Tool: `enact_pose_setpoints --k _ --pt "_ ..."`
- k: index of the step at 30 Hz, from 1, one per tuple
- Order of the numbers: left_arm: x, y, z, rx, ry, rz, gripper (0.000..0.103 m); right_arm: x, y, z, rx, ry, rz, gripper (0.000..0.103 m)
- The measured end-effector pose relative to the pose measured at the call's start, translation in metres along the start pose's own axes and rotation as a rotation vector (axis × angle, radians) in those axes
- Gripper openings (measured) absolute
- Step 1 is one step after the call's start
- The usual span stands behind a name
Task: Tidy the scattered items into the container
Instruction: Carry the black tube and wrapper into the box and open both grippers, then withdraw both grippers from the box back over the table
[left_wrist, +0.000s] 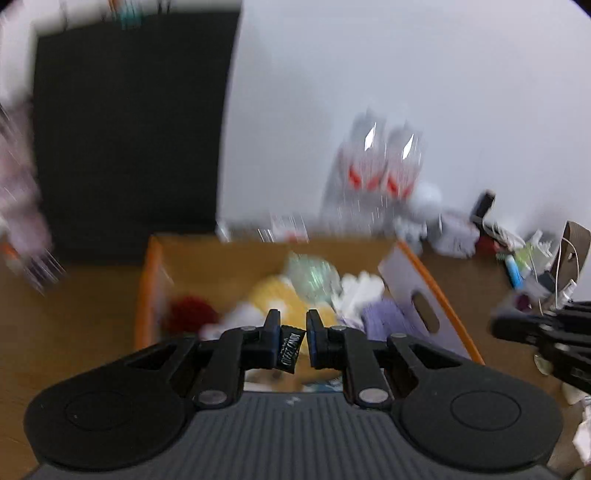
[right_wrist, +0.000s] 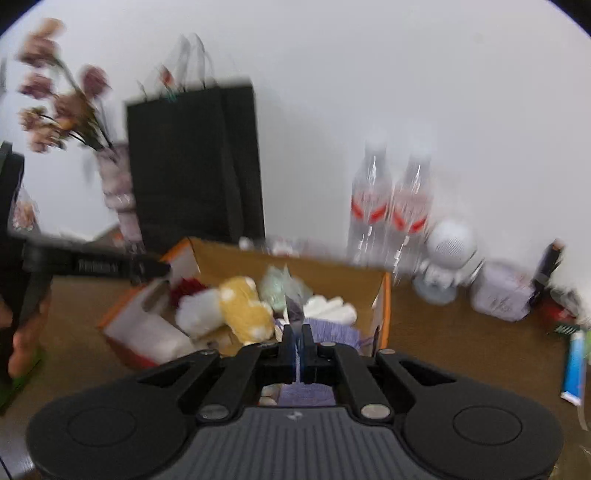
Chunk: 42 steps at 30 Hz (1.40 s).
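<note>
An orange-edged cardboard box (left_wrist: 147, 280) stands on the wooden table, seen from the other side in the right wrist view (right_wrist: 384, 295). In it lie a yellow plush (left_wrist: 273, 295) (right_wrist: 243, 306), a red fluffy thing (left_wrist: 188, 314), white and pale green soft items and a purple cloth (right_wrist: 332, 332). My left gripper (left_wrist: 293, 325) hovers over the box's near edge, shut on a small black candy packet (left_wrist: 291, 349) with white lettering. My right gripper (right_wrist: 298, 332) is over the near side of the box, shut; I cannot tell whether anything thin is pinched.
A black paper bag (right_wrist: 192, 166) stands behind the box by the white wall. Two clear water bottles (right_wrist: 391, 206), a white round figure (right_wrist: 448, 251) and a lilac box (right_wrist: 502, 291) are to the right. A vase of flowers (right_wrist: 114, 192) is left; a blue tube (right_wrist: 574, 365) lies far right.
</note>
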<state>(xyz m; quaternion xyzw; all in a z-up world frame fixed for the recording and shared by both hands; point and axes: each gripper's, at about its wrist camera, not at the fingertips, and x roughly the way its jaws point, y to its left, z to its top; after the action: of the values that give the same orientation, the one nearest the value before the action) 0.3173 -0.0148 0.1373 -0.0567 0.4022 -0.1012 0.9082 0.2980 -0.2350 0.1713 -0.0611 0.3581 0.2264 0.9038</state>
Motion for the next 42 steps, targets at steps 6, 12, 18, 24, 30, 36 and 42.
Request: enact_pose_setpoints --k 6,12,18,24,30,36,42 --pt "0.034 -0.004 0.008 0.035 0.101 0.097 0.072 0.074 -0.010 0.010 0.080 0.210 -0.009 0.036" --pt "0.003 -0.007 0.020 -0.004 0.118 0.188 0.103 0.060 -0.008 0.015 0.122 0.248 -0.037 0.079" --pt "-0.037 -0.009 0.018 -0.040 0.168 0.245 0.103 0.016 -0.006 0.027 0.189 0.283 -0.002 0.088" --pt "-0.072 -0.019 0.003 -0.027 0.196 0.258 0.103 -0.024 0.005 0.026 0.215 0.289 0.021 0.089" --pt "-0.116 -0.033 -0.051 -0.004 0.000 0.301 0.103 -0.059 0.024 -0.013 0.248 0.170 -0.020 0.090" --pt "-0.136 -0.043 -0.209 0.093 -0.272 0.337 0.103 -0.096 0.070 -0.158 0.254 -0.134 -0.080 0.095" --pt "-0.136 -0.029 -0.299 0.008 -0.247 0.243 0.103 -0.087 0.114 -0.247 0.086 -0.172 -0.174 0.098"
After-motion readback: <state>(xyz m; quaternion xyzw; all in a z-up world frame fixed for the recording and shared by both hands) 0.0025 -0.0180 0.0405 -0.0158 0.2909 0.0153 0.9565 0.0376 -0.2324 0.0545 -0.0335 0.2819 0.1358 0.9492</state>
